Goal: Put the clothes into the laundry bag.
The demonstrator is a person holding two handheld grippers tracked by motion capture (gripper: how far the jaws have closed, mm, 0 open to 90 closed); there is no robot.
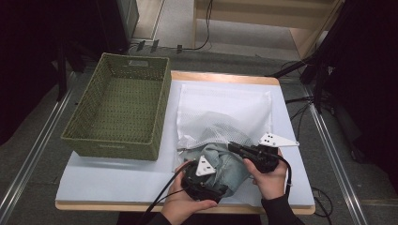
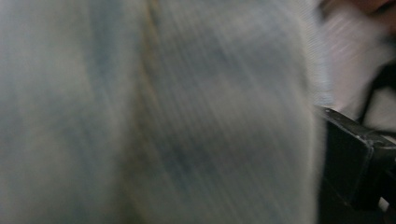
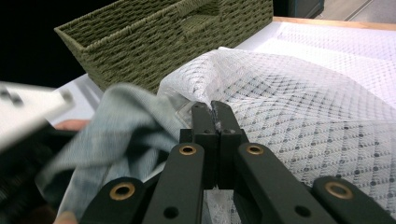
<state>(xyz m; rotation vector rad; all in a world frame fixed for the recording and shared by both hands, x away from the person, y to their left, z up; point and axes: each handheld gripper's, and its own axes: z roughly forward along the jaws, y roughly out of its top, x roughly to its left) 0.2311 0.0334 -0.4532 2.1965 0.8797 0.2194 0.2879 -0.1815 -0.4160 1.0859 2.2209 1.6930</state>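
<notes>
A white mesh laundry bag (image 1: 225,105) lies on the table, its opening toward me. A pale blue denim garment (image 1: 231,165) sits partly inside that opening. In the right gripper view, my right gripper (image 3: 214,110) is shut on the edge of the mesh bag (image 3: 303,93), lifting it, with the denim (image 3: 121,128) just to its left. From above, the right gripper (image 1: 233,147) sits at the bag's mouth. My left gripper (image 1: 224,189) is pressed into the denim from the near side. In the left gripper view, blurred denim (image 2: 163,116) lies against the jaws, one of them visible at the right.
An empty green woven basket (image 1: 112,140) stands on the table's left half, its wall close behind the bag (image 3: 154,51). A white mat (image 1: 117,180) covers the table. Cables trail off the near edge and the floor at the right.
</notes>
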